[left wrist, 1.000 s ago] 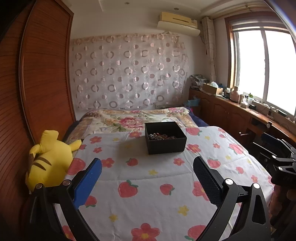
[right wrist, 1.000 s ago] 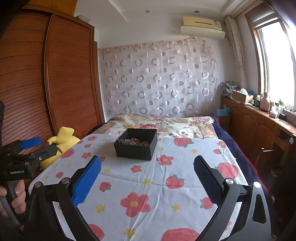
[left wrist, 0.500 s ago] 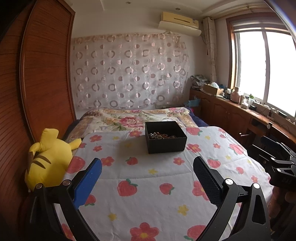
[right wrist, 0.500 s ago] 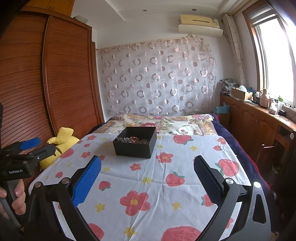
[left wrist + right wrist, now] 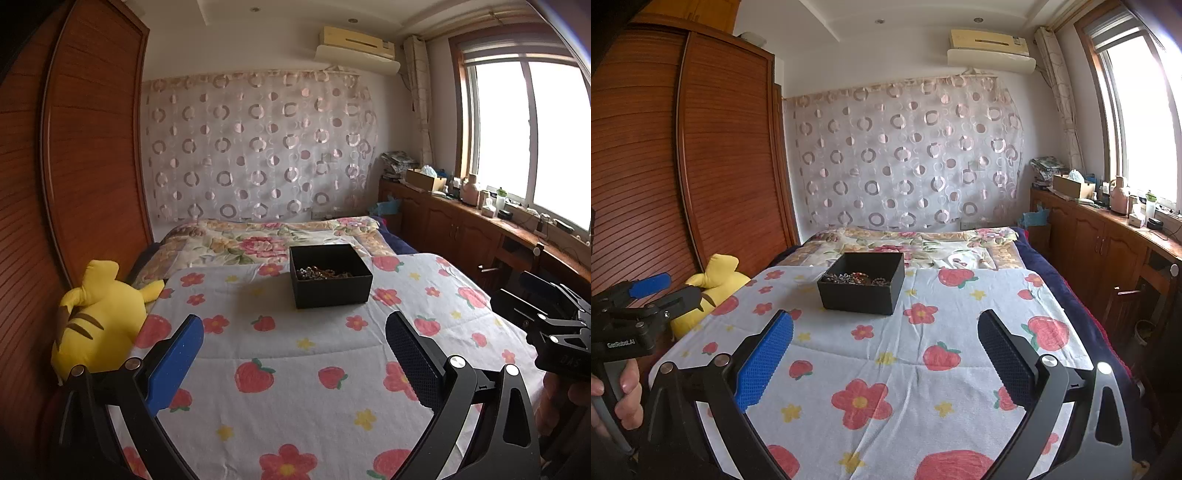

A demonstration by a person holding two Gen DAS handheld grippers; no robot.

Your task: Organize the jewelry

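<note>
One black box [image 5: 330, 275] sits on the bedspread [image 5: 295, 354], holding a tangle of jewelry [image 5: 321, 273] too small to count. Two grippers hover near the bed's foot, well short of the box: the left gripper [image 5: 293, 341] and right gripper [image 5: 884, 336] both gape wide, empty. One yellow plush [image 5: 99, 314] lies beside the wardrobe [image 5: 92, 147].
</note>
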